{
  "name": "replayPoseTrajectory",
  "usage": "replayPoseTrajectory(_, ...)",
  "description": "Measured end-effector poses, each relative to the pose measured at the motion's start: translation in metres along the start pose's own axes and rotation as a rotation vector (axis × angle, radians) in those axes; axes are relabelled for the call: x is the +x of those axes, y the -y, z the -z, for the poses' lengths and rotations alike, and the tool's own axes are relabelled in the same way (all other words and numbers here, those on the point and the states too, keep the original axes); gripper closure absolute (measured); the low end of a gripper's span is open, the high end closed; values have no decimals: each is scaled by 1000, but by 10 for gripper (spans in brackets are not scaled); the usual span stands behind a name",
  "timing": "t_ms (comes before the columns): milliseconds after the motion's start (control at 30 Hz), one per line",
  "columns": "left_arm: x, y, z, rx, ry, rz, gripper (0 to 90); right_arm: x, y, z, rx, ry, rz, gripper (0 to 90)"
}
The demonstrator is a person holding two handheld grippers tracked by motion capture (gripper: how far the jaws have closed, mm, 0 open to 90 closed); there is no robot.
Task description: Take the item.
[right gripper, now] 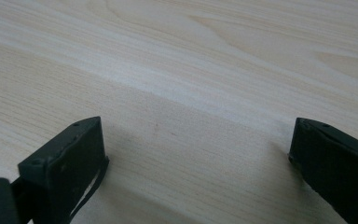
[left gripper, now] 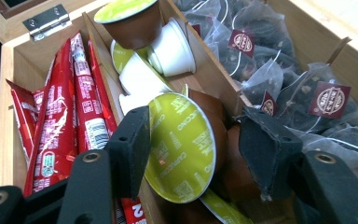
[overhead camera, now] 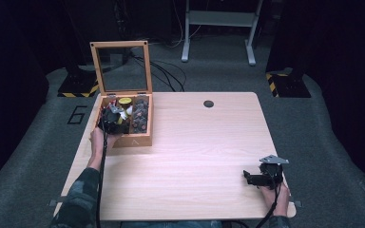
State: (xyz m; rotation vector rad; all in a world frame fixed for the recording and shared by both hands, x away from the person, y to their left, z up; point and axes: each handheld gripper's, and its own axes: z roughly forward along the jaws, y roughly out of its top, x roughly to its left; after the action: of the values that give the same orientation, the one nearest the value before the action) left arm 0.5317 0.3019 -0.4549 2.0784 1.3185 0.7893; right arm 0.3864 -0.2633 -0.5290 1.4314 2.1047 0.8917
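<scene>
Table: pale wood-grain rectangular table [overhead camera: 204, 156], smooth matte top, centre of the high view.
Box: open wooden compartment box [overhead camera: 140, 139] with a glazed hinged lid [overhead camera: 121, 66] standing upright, upper left of the table.
Left gripper: left gripper [left gripper: 193, 147] reaches into the box; jaws spread, flanking a capsule, contact not certain.
Right gripper: right gripper [overhead camera: 252, 178] rests low on the table at lower right of the high view; jaws wide apart, nothing between them.
Tea bags: translucent mesh pyramid tea bags [left gripper: 279, 79] with maroon tags, right compartment; soft, crushable.
Sachets: red glossy stick sachets [left gripper: 63, 116], left compartment; limp, slippery.
Capsule: brown plastic coffee capsule with green foil lid [left gripper: 179, 147], middle compartment, between the jaws. Judged light, rigid-walled, foil puncturable; grip the side walls below the rim.
White capsules: white plastic cups [left gripper: 172, 49], upper centre.
</scene>
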Motion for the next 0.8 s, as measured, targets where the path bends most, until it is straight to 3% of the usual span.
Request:
replayPoseTrajectory(233, 5, 4, -4, 15, 10, 27, 501, 0, 0, 0, 0, 0, 0, 28)
replayPoseTrajectory(400, 3, 3, -4, 13, -6, 38, 524, 0, 0, 0, 0, 0, 0, 28)
replayPoseTrajectory(800, 2, 2, 3, -1, -13, 44, 555, 0, 0, 0, 0, 0, 0, 28)
